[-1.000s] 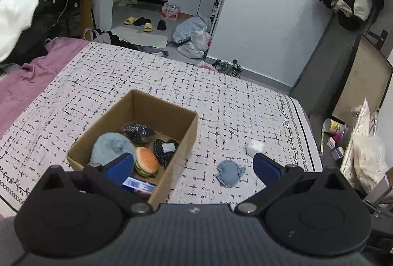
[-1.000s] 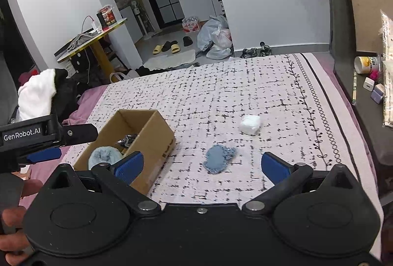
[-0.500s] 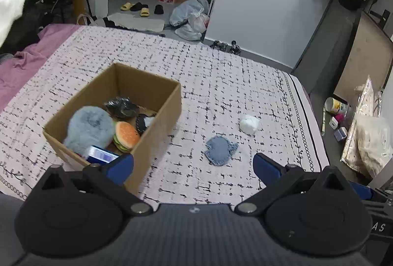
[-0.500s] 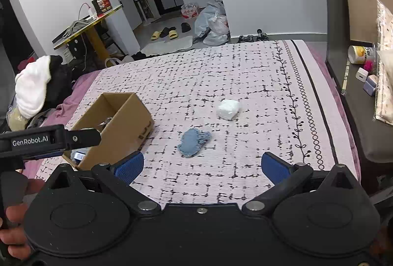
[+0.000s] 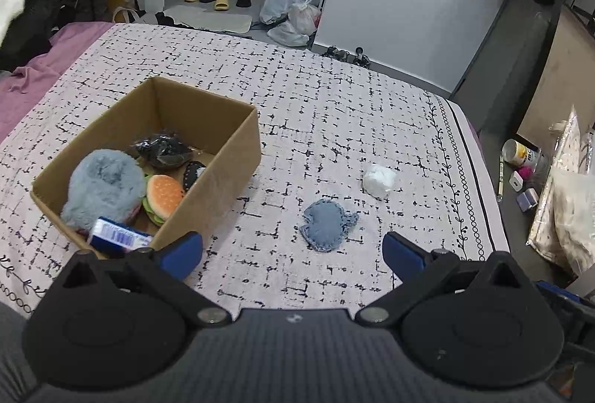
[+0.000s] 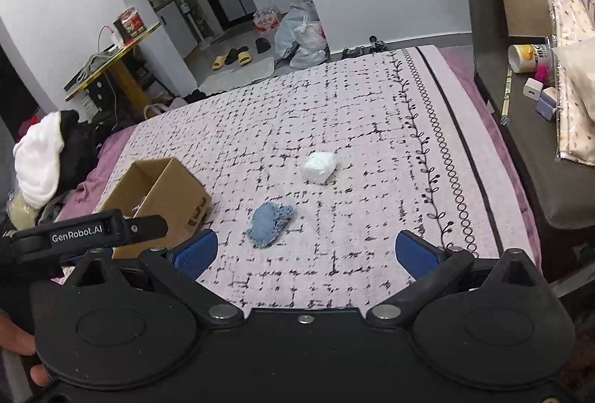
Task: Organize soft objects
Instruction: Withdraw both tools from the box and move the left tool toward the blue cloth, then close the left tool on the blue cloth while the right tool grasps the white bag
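Bed: the bed cover (image 5: 334,112), pale with a black broken-grid print and a vine-and-ring border along its right edge, carries everything in play.

Left tool (image 5: 292,250): its blue-padded fingers stand wide apart with nothing between them; it hangs over the near edge of the bed, the left pad just in front of the box's near corner.

Right tool (image 6: 306,252): also spread wide and empty, held over the near edge of the bed; in this view the left tool's black body, lettered GenRobot.AI, juts in from the left, with a hand (image 6: 16,343) partly seen at the frame's edge.

Cardboard box (image 5: 223,172): open-topped, set on the left part of the bed, turned at an angle to the bed's edges.

Inside the box: a fluffy grey-blue plush (image 5: 102,185) fills the near-left part; a burger toy (image 5: 163,196) lies touching it on the right; a dark crinkled bundle (image 5: 163,150) sits toward the far side; a small dark patch-like piece (image 5: 193,172) leans by the right wall; a blue-and-white packet (image 5: 117,235) rests in the near corner.

Blue denim piece (image 5: 327,224): flat on the bed, to the right of the box and apart from it, toward the near edge, between the two pads of the left tool as that camera sees it.

White soft lump (image 5: 379,179): on the bed beyond the denim piece and slightly right of it, near but not touching, inward of the border along the right edge.
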Available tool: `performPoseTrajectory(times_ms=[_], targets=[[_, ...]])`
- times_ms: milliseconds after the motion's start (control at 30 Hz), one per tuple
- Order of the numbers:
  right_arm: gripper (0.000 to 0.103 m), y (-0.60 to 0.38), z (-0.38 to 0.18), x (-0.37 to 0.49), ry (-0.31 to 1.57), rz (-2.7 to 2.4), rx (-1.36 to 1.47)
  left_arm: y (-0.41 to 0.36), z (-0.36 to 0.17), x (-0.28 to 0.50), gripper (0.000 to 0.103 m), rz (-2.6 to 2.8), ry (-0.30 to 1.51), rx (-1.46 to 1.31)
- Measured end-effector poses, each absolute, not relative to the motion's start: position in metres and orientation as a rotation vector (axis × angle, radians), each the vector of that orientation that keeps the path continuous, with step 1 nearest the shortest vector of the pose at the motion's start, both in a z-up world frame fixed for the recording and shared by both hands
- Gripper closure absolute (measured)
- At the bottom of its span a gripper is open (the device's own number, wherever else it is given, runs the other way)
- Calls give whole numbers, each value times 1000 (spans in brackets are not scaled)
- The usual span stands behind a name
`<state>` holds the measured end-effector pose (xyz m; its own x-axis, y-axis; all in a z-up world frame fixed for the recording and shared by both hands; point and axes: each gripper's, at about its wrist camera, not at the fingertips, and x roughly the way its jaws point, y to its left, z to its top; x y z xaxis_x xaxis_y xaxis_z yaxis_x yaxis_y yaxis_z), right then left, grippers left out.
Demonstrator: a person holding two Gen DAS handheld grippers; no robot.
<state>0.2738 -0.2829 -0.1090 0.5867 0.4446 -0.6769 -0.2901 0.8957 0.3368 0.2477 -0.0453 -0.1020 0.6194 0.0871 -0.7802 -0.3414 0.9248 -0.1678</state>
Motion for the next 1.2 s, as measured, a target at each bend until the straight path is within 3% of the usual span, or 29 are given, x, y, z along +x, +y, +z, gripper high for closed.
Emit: performPoseTrajectory(times_ms=[433, 800, 1033, 1200], targets=[[0, -286, -121, 309, 849, 413, 252, -44, -124, 288, 10, 227, 902, -338], [5, -273, -143, 346, 882, 419, 270, -43, -164, 323, 24, 211, 980, -428], [7, -270, -154, 368, 914, 388, 297, -42, -197, 346, 45, 231, 1040, -497], [7, -266, -164, 383, 938, 375, 309, -42, -219, 361, 45, 232, 1076, -508]])
